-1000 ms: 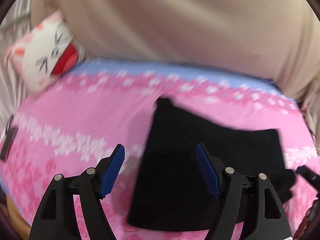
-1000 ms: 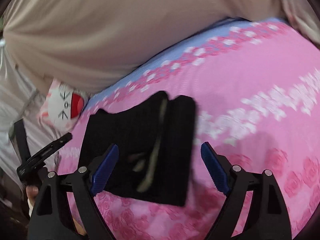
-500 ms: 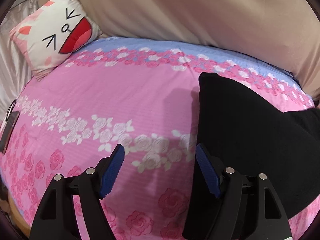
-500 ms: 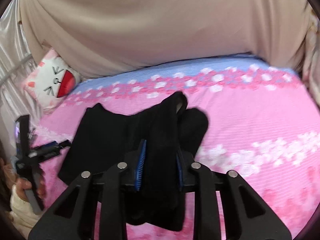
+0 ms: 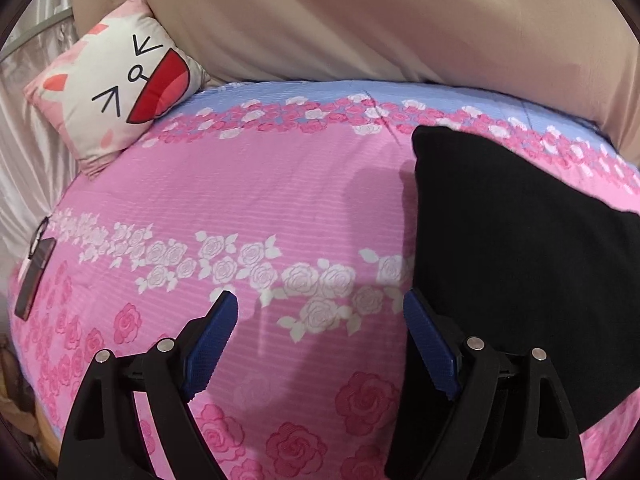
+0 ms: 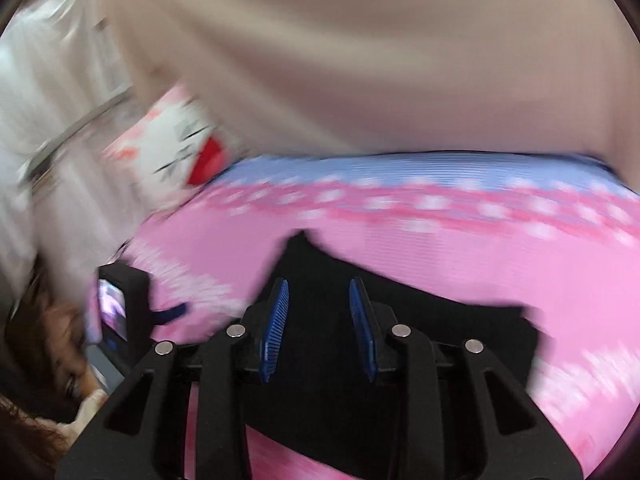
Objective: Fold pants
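Pink rose-printed bedspread fills my view, with a blue band along the far edge under a beige curtain. My left gripper hangs wide open over the roses, gripping nothing, its blue pads well apart. The black pants lie flat on the spread to the right of it, their near edge just beside my right-hand pad; half a second ago it looked the same, so the left side has barely stirred.

My right gripper is another story. Half a second back it was pinched tight on a raised fold of the pants; now the pads sit partly apart, over the dark cloth, and through the blur I cannot tell whether they touch it. The pants have dropped and spread flatter across the pink.

A cat-face cushion leans at the far left corner, and a dark flat gadget rests at the left edge of the bed. No lettering or brand is readable anywhere.
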`<state>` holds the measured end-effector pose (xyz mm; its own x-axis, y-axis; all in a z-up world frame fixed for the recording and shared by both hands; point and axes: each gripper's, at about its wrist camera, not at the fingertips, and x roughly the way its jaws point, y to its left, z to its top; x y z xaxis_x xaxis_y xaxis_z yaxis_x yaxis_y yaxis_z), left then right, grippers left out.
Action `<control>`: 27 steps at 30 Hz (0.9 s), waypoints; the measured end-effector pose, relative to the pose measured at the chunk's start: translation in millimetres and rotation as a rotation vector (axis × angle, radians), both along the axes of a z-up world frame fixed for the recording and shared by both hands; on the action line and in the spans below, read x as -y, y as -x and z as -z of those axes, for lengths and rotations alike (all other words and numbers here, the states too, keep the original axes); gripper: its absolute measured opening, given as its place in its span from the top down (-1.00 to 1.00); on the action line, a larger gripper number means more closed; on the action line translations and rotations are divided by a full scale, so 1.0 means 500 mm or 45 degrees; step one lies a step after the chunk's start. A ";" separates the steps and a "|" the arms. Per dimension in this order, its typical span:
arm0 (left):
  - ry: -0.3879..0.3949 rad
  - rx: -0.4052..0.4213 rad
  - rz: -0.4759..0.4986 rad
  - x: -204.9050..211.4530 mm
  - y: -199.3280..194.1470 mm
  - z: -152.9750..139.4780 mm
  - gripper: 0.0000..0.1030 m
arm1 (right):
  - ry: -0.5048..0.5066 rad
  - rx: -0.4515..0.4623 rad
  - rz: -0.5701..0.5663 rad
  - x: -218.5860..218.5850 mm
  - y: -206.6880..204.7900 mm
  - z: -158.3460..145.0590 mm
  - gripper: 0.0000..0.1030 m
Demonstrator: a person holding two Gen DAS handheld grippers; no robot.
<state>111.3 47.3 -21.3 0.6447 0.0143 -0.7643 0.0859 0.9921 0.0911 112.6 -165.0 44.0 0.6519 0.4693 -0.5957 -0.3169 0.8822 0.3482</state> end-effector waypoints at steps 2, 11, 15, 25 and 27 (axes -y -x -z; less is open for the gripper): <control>0.017 -0.017 -0.006 -0.004 0.004 0.006 -0.60 | 0.041 -0.126 -0.092 -0.073 -0.088 0.074 0.44; 0.032 -0.072 -0.018 -0.036 -0.009 0.024 -0.60 | 0.085 -0.105 -0.106 -0.140 -0.181 0.091 0.63; 0.053 -0.104 -0.020 -0.040 -0.020 0.036 -0.60 | 0.221 -0.140 -0.072 -0.157 -0.214 0.181 0.54; 0.021 -0.110 -0.026 -0.046 -0.014 0.036 -0.60 | 0.201 -0.099 0.278 0.009 -0.073 0.145 0.16; 0.012 -0.100 -0.021 -0.040 -0.012 0.034 -0.60 | 0.056 -0.161 0.324 0.089 -0.059 0.191 0.51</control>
<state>117.5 67.5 -38.5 0.5827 0.0171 -0.8125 0.0763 0.9942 0.0757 142.2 -209.3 -51.5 0.6647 0.2718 -0.6959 -0.0400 0.9431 0.3302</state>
